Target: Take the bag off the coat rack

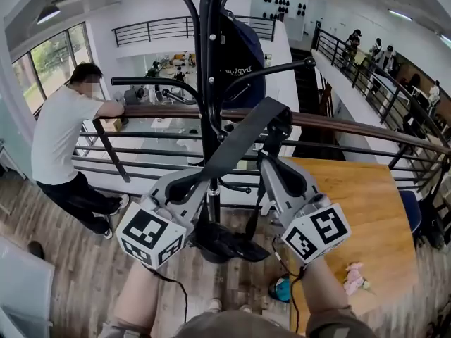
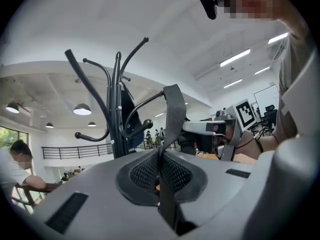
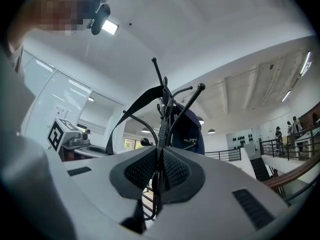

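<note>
Bag (image 1: 244, 60), navy, hangs high on rack (image 1: 208, 83), on the far side of the pole among the upper hooks. Strap (image 1: 236, 145), a wide dark band, spans between both grippers in front of the pole. Left gripper (image 1: 184, 187): jaws clamped on strap, webbing pinched between the pads and rising from them. Right gripper (image 1: 273, 146): jaws closed on strap, which shows edge-on between its pads. Railing (image 1: 352, 124) runs behind rack. Table (image 1: 366, 210) to the right. Person (image 1: 60, 139) in white shirt leans on railing, left.
</note>
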The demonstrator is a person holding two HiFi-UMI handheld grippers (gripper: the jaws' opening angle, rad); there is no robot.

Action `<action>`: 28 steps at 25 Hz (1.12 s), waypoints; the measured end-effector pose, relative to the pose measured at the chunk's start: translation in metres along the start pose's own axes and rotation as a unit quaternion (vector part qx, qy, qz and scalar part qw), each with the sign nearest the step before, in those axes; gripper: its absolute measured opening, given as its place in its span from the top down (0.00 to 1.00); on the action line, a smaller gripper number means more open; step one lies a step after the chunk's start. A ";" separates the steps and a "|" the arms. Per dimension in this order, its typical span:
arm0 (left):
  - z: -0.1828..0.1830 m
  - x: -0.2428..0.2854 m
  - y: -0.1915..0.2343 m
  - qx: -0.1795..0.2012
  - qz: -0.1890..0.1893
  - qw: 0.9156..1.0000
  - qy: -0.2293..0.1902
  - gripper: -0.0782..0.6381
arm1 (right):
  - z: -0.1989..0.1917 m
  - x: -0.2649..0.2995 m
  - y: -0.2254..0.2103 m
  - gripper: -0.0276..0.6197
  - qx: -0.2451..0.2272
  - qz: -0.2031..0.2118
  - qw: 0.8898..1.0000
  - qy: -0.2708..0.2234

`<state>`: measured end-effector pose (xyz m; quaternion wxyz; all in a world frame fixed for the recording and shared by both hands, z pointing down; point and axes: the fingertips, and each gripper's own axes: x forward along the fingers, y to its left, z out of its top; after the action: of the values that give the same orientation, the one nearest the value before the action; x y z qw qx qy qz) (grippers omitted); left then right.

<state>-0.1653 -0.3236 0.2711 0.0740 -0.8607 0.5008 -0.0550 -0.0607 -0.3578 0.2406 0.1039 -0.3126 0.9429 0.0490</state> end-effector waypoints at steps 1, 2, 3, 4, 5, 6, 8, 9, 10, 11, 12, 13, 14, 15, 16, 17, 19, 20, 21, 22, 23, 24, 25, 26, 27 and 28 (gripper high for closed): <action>0.008 0.001 -0.005 -0.001 -0.003 1.000 -0.008 0.87 | 0.008 -0.008 -0.001 0.88 -0.003 0.000 1.000 -0.001; 0.016 0.002 -0.009 -0.002 -0.005 1.000 -0.014 0.87 | 0.015 -0.016 -0.003 0.88 -0.008 -0.002 1.000 -0.001; 0.022 0.004 -0.014 -0.003 -0.006 1.000 -0.019 0.87 | 0.022 -0.025 -0.004 0.88 -0.016 -0.005 1.000 -0.001; 0.027 0.006 -0.019 -0.002 -0.006 1.000 -0.022 0.87 | 0.027 -0.035 -0.006 0.88 -0.027 -0.011 1.000 -0.001; 0.032 0.009 -0.024 0.000 -0.008 1.000 -0.025 0.87 | 0.033 -0.046 -0.008 0.88 -0.037 -0.018 0.999 0.000; 0.036 0.012 -0.030 0.000 -0.014 0.999 -0.029 0.87 | 0.037 -0.056 -0.010 0.88 -0.045 -0.025 0.999 0.001; 0.045 0.016 -0.042 -0.003 -0.030 0.999 -0.039 0.87 | 0.045 -0.074 -0.013 0.88 -0.054 -0.038 0.998 0.001; 0.048 0.019 -0.047 -0.004 -0.038 0.998 -0.044 0.87 | 0.047 -0.083 -0.015 0.88 -0.057 -0.046 0.997 0.001; 0.050 0.022 -0.053 -0.004 -0.045 0.998 -0.046 0.87 | 0.049 -0.091 -0.017 0.88 -0.059 -0.053 0.997 0.002; 0.051 0.027 -0.060 -0.003 -0.054 0.997 -0.048 0.87 | 0.051 -0.100 -0.020 0.88 -0.063 -0.062 0.996 0.003; 0.052 0.033 -0.067 -0.004 -0.064 0.997 -0.049 0.87 | 0.051 -0.109 -0.024 0.88 -0.068 -0.072 0.995 0.005; 0.051 0.039 -0.076 -0.006 -0.074 0.996 -0.049 0.87 | 0.051 -0.119 -0.029 0.88 -0.073 -0.082 0.994 0.009; 0.049 0.045 -0.086 -0.008 -0.086 0.995 -0.049 0.87 | 0.050 -0.129 -0.034 0.88 -0.077 -0.093 0.993 0.013; 0.048 0.051 -0.096 -0.012 -0.098 0.994 -0.048 0.87 | 0.048 -0.140 -0.039 0.88 -0.080 -0.104 0.991 0.017; 0.046 0.057 -0.106 -0.016 -0.112 0.992 -0.048 0.87 | 0.046 -0.150 -0.043 0.88 -0.081 -0.116 0.990 0.022; 0.044 0.061 -0.115 -0.021 -0.126 0.991 -0.047 0.87 | 0.045 -0.159 -0.047 0.88 -0.081 -0.127 0.988 0.026; 0.039 0.068 -0.132 -0.027 -0.149 0.987 -0.043 0.87 | 0.041 -0.176 -0.051 0.88 -0.079 -0.146 0.986 0.034; 0.036 0.071 -0.141 -0.029 -0.160 0.986 -0.040 0.87 | 0.039 -0.185 -0.052 0.88 -0.078 -0.155 0.984 0.039; 0.032 0.073 -0.150 -0.030 -0.171 0.984 -0.037 0.87 | 0.036 -0.195 -0.054 0.88 -0.076 -0.166 0.982 0.043; 0.029 0.076 -0.159 -0.032 -0.181 0.982 -0.034 0.87 | 0.034 -0.206 -0.055 0.88 -0.075 -0.177 0.980 0.047; 0.027 0.079 -0.170 -0.033 -0.193 0.980 -0.031 0.87 | 0.033 -0.217 -0.057 0.88 -0.072 -0.189 0.978 0.051; 0.025 0.083 -0.180 -0.034 -0.205 0.978 -0.028 0.87 | 0.032 -0.229 -0.058 0.88 -0.070 -0.202 0.975 0.055; 0.023 0.086 -0.189 -0.034 -0.216 0.976 -0.026 0.87 | 0.030 -0.239 -0.060 0.88 -0.067 -0.214 0.973 0.058; 0.021 0.089 -0.198 -0.033 -0.225 0.974 -0.025 0.87 | 0.028 -0.249 -0.061 0.88 -0.065 -0.226 0.970 0.061; 0.019 0.092 -0.205 -0.029 -0.231 0.972 -0.023 0.87 | 0.026 -0.258 -0.063 0.88 -0.063 -0.236 0.967 0.065; 0.017 0.095 -0.211 -0.024 -0.235 0.972 -0.020 0.87 | 0.022 -0.266 -0.064 0.88 -0.060 -0.246 0.965 0.072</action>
<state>0.0645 -0.3019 0.2947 0.0488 -0.9565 0.2845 -0.0415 0.1898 -0.2517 0.2777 0.0258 -0.5430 0.8374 0.0561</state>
